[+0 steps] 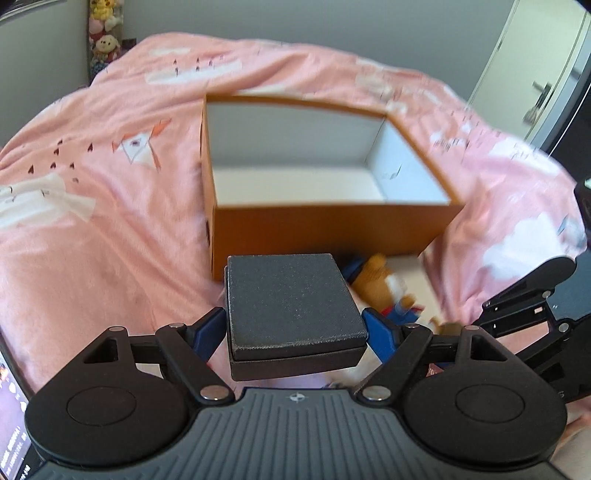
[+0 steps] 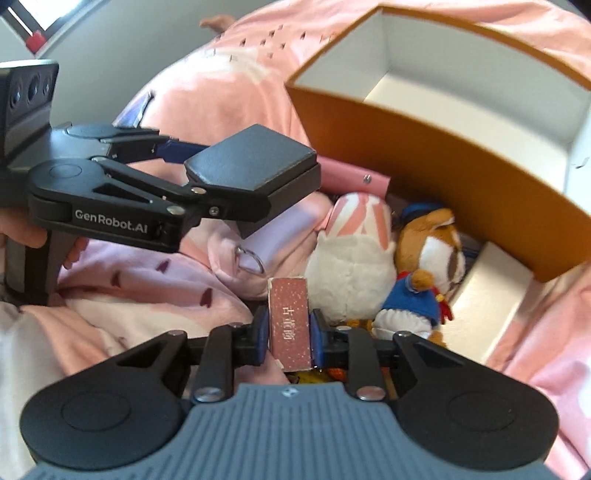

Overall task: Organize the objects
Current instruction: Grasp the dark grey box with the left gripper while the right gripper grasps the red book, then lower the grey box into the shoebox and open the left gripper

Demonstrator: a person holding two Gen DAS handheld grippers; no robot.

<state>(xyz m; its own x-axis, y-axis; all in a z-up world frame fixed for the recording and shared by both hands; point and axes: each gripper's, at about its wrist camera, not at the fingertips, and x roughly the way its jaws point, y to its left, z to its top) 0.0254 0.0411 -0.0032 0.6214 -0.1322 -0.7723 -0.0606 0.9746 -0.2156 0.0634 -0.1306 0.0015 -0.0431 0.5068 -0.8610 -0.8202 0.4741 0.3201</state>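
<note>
My left gripper (image 1: 295,325) is shut on a flat dark grey box (image 1: 291,302) and holds it above the bed, just in front of an open orange cardboard box (image 1: 332,229) with a white, bare inside. The same grey box (image 2: 255,162) and the left gripper (image 2: 221,166) show in the right wrist view. My right gripper (image 2: 290,332) is shut on a small reddish-brown box (image 2: 290,325) with printed characters. Beside it lie a brown plush in blue clothes (image 2: 424,266) and a white and pink plush (image 2: 351,266), next to the orange box (image 2: 461,155).
A pink printed blanket (image 1: 110,192) covers the bed. A white flat box (image 2: 487,291) lies by the orange box's corner. A lilac pouch with a metal ring (image 2: 251,258) and a pink case (image 2: 354,181) lie under the left gripper. Plush toys (image 1: 103,33) hang at the back left.
</note>
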